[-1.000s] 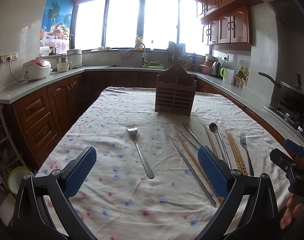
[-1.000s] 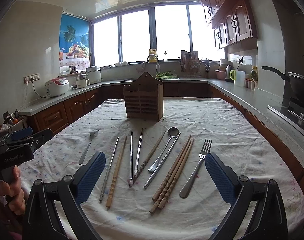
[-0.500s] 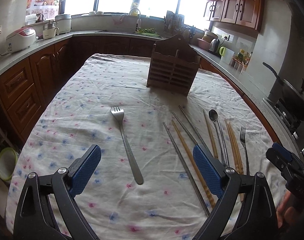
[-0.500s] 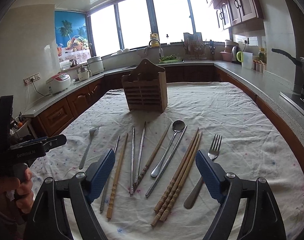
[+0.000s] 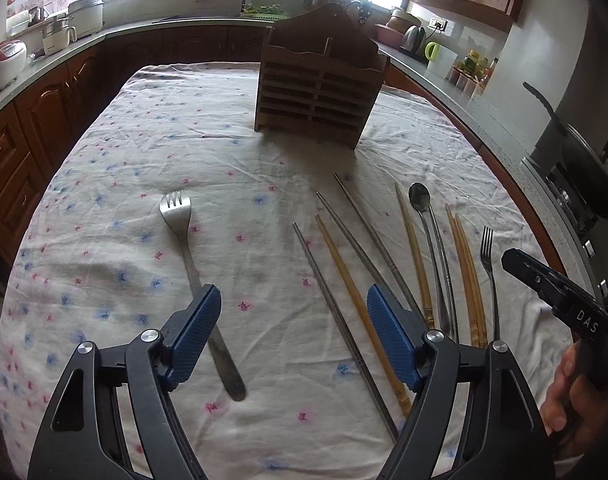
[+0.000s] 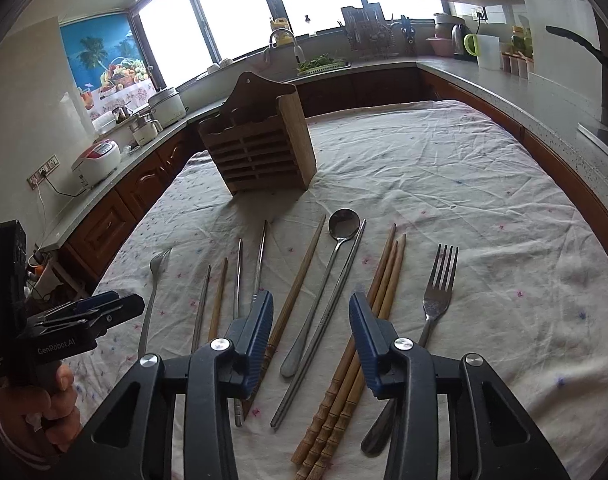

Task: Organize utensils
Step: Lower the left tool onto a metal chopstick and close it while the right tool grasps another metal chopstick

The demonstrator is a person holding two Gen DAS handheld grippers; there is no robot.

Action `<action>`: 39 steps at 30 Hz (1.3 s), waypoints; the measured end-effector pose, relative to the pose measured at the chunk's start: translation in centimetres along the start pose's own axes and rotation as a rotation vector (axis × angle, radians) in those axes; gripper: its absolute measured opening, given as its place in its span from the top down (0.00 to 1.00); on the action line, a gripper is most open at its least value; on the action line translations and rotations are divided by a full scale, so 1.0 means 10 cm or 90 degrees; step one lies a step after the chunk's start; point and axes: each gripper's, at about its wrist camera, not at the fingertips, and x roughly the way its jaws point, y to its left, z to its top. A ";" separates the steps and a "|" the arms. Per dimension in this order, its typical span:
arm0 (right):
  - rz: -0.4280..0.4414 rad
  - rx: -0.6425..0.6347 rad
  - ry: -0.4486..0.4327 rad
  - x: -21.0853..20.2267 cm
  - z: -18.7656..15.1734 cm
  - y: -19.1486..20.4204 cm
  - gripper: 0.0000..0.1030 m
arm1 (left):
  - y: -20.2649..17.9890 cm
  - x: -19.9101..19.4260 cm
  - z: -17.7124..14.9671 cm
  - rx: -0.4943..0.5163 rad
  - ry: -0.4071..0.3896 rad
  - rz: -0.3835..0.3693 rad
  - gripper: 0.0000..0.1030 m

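left gripper (image 5: 291,342) spread wide, holding nothing, low over the flowered cloth (image 5: 115,184). the lone fork (image 5: 191,268) lies under it, with the handle passing below the left blue pad; no contact that i can confirm. right gripper (image 6: 310,334) also parted, a narrower gap, empty, poised above the row of utensils: the spoon (image 6: 324,280) and a metal chopstick (image 6: 328,312) lie between its fingers, three bamboo chopsticks (image 6: 368,320) under its right pad, a second fork (image 6: 432,304) just to the right.

wooden holder (image 5: 320,88) stands upright at the far end of the cloth, well apart from every utensil. nothing is in it that i can see, so the sorting looks unstarted.

judgement on the grasp: the left side should centre on the fork handle before closing, since the handle sits off toward one pad. thin flat metal on wrinkled cloth may slip or drag fabric; come down square and close across the width. on the right, pick one item only (the spoon and metal chopstick nearly touch).

hard to tell: the holder's slots are seen only from the front, their insides hidden. handle ends nearest the right gripper are covered by its fingers. height of either gripper above the cloth is unclear.
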 end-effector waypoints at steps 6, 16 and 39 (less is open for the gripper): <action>-0.007 0.014 0.026 0.21 0.13 -0.04 0.73 | -0.04 0.27 0.11 0.006 0.044 -0.005 0.43; -0.037 0.019 0.092 0.82 0.32 -0.14 0.87 | -0.06 0.63 0.30 0.016 0.096 -0.006 0.61; -0.112 -0.029 0.123 1.27 0.52 -0.18 0.93 | -0.24 0.92 0.42 0.096 0.106 -0.007 0.96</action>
